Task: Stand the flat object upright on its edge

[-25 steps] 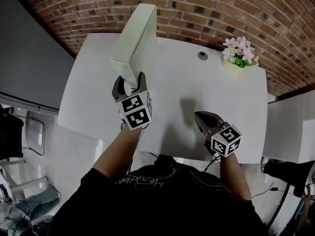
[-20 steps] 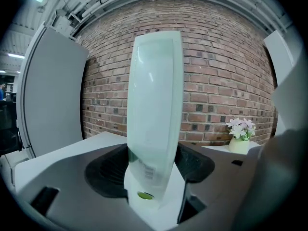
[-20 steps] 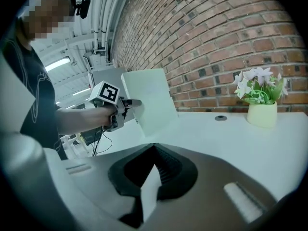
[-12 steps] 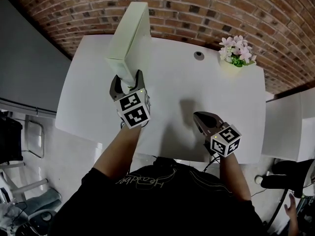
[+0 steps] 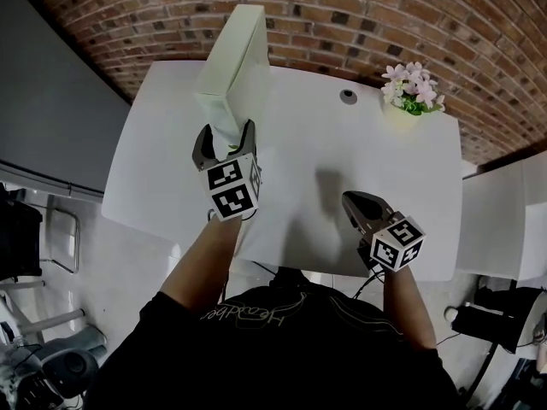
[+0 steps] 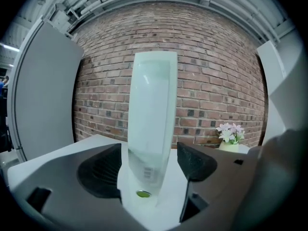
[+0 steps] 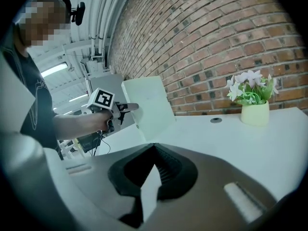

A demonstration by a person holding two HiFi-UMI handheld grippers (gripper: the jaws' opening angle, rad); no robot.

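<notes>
White table (image 5: pixel 308 156) with rounded corners, set against a brick wall (image 5: pixel 359 24). On it:
- one pale flat box (image 5: pixel 235 58), standing on its narrow edge, left part, wall side;
- one small pot of pink-and-white flowers (image 5: pixel 412 92), right corner by the wall;
- one round grey cap (image 5: pixel 348 96) set in the top, near the pot.

The flat box (image 5: pixel 235 67) is a thin, pale-green slab. It's standing upright on its long edge on the white table (image 5: pixel 342 161), far-left part, running off toward the brick wall (image 5: pixel 359 15). The near narrow end has a little barcode label and a green dot low down.
</notes>
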